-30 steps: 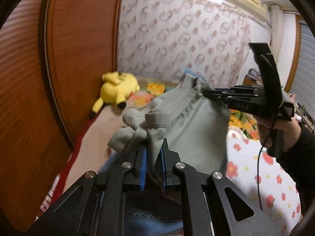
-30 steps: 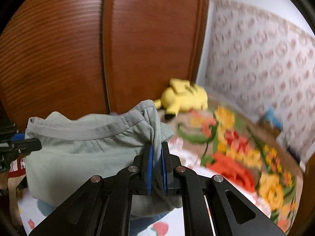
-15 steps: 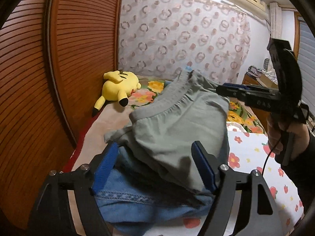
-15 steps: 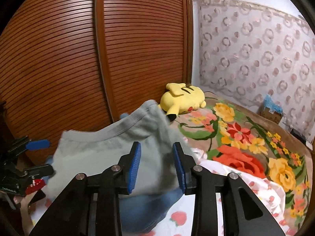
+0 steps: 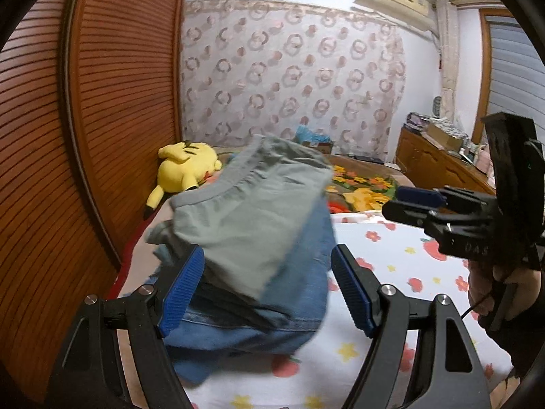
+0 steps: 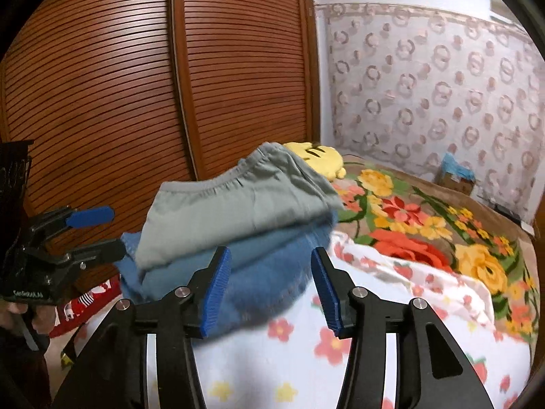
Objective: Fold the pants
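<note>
Wooden slatted doors [image 6: 136, 102] flank a flower-print bedsheet [image 6: 272, 358].

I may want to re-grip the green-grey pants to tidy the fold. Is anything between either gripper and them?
Nothing visible stands in the way. The grey-green pants lie folded on top of the blue jeans. Both the left gripper and the right gripper are open and apart from the cloth, with only air and the flowered sheet between.

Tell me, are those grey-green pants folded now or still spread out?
Folded. The grey-green pants lie as a compact stack on the folded blue jeans, waistband along the far edge, no legs trailing; neither claw touches them.
</note>
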`<state>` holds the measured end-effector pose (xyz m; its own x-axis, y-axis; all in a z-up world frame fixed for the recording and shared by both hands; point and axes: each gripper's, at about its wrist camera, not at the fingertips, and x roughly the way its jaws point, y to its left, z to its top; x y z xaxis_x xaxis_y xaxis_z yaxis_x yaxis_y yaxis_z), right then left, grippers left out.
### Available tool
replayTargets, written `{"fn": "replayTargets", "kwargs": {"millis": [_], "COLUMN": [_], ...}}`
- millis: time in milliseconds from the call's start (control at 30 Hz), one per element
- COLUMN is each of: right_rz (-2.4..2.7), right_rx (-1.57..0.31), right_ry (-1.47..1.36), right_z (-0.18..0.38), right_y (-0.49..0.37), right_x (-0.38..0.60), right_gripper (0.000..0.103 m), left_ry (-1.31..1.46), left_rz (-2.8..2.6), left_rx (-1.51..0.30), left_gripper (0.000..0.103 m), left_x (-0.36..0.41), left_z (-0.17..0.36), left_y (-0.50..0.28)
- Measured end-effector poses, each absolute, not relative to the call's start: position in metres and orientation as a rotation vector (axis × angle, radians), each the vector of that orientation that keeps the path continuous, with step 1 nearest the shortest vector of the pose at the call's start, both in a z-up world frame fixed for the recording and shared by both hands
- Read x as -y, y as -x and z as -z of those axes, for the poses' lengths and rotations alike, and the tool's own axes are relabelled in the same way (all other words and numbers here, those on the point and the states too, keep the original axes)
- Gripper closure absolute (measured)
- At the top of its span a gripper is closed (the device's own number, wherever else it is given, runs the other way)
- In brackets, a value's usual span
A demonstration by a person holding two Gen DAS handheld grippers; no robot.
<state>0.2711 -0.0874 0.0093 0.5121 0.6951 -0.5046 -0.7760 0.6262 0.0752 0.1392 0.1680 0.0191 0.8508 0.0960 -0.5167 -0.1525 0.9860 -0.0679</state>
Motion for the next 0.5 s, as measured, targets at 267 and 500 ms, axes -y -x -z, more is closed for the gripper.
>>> {"fn": "replayTargets", "kwargs": {"millis": [267,500], "right_rz": [-0.795,-0.699], "right_rx": [-0.505,-0.456], "right_ry": [0.157,0.118], "right_z": [-0.013,-0.022], "right_y": [-0.219,-0.168], "right_x": [0.118,0.142], "right_gripper": [0.049,0.043], "left_ry": [0.072,0.052], "left_rz": [-0.094,-0.043], "left_rx": [-0.528,-0.495], "left_gripper": [0.025,0.025], "left_x": [-0.133,-0.105], "left_z": [-0.022,-0.026], "left_y": [-0.124,-0.111]}}
